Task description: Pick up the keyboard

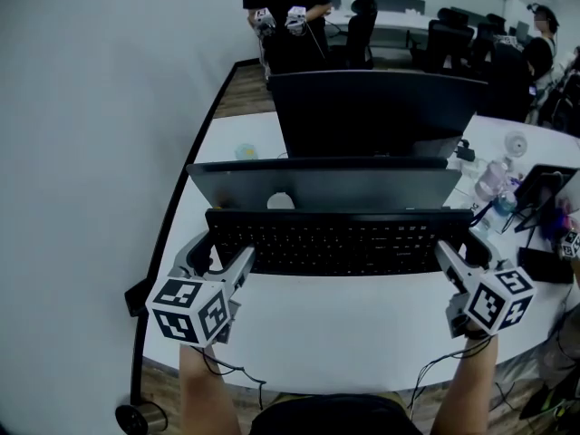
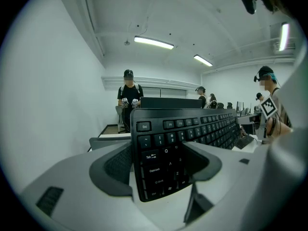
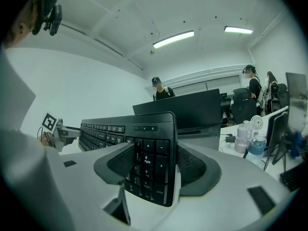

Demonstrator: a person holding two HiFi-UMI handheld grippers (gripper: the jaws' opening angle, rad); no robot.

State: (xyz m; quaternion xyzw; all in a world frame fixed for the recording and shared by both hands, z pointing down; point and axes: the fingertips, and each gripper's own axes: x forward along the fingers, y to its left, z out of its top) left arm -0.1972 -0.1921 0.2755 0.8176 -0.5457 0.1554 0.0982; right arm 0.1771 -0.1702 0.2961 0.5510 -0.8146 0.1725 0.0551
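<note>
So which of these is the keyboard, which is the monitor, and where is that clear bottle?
keyboard [image 1: 335, 243]: head view, on the middle of its black keys.
monitor [image 1: 372, 111]: head view, on the centre of its dark panel.
bottle [image 1: 492, 181]: head view, on its clear body, right of the monitor.

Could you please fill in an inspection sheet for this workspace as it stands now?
Surface: white table, curved edge at the left.
Job's things: black keyboard, gripped at both ends.
Clutter: monitor, grey lid that is likely a laptop's, bottles at the right.
Grippers: left gripper and right gripper each shut on the keyboard.
Cables: black cable by the bottles; wires below the grippers.
Surroundings: white wall, standing person, office chairs behind.
</note>
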